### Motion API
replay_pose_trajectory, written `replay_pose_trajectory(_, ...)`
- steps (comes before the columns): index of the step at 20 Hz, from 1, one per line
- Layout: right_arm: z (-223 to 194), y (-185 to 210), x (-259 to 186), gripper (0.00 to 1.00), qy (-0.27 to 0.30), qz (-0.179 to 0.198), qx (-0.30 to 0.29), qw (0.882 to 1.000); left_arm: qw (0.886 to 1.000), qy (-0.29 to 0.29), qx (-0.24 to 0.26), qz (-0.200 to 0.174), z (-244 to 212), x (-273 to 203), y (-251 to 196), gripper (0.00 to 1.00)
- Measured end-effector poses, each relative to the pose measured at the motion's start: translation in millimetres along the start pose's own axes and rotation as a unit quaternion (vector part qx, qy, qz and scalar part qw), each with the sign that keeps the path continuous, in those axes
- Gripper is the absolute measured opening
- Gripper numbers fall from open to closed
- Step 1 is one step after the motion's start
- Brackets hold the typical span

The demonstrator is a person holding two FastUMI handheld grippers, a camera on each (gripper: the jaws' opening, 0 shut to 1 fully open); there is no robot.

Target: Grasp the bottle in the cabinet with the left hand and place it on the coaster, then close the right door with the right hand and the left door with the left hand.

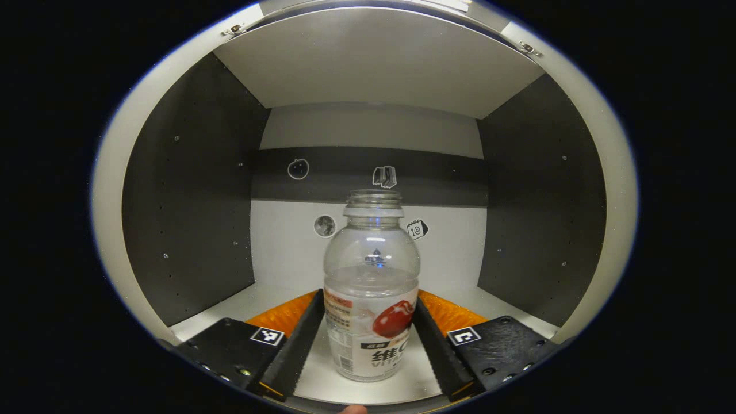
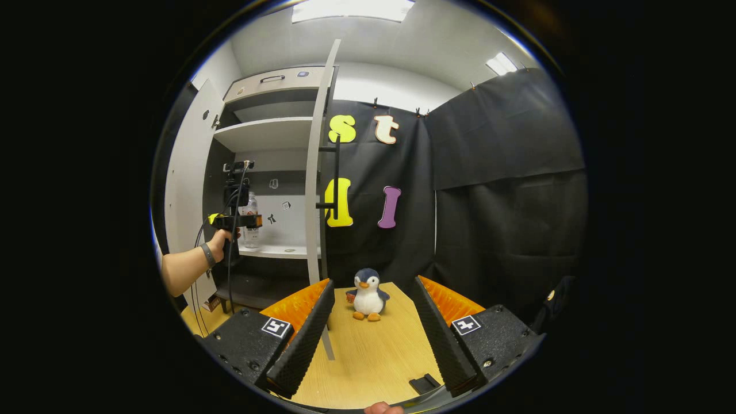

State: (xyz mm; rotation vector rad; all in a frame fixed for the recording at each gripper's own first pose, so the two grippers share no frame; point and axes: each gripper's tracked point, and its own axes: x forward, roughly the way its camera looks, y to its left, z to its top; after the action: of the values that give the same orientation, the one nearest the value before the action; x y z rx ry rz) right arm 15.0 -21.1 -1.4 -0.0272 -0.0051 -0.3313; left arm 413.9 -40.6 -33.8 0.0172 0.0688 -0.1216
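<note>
Cabinet shelf [image 1: 356, 397], bottle [image 1: 371, 299] between left tool [image 1: 368, 351] fingers, penguin [image 2: 368, 294] on table [image 2: 368, 356]

The clear, capless bottle [image 1: 371, 287], partly filled, with a white label bearing a red fruit, stands upright on the cabinet's [image 1: 190, 190] pale shelf. The right door [image 2: 315, 172] and left door [image 2: 183, 172] stand open.
</note>
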Motion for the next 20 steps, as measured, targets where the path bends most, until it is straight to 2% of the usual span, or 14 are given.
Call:
replay_pose_trajectory(2,2,1,1,0.84,-0.003,0.003,-0.003,1.0,1.0,0.0,0.0,-0.008,1,-1,-1,0.78)
replay_pose_trajectory(4,6,0,2,0.84,-0.009,0.006,-0.008,1.0,1.0,-0.003,-0.004,-0.015,4,-5,0,0.77)
replay_pose_trajectory(9,7,7,1,0.84,-0.012,0.029,0.001,1.0,0.999,-0.031,0.009,-0.022,19,-52,7,0.77)
replay_pose_trajectory(16,7,22,-4,0.84,-0.012,0.068,0.006,0.998,0.999,-0.037,-0.011,-0.038,18,-132,18,0.77)
replay_pose_trajectory(20,9,34,-12,0.84,-0.016,0.095,0.007,0.995,0.999,-0.042,-0.004,-0.033,11,-172,24,0.77)
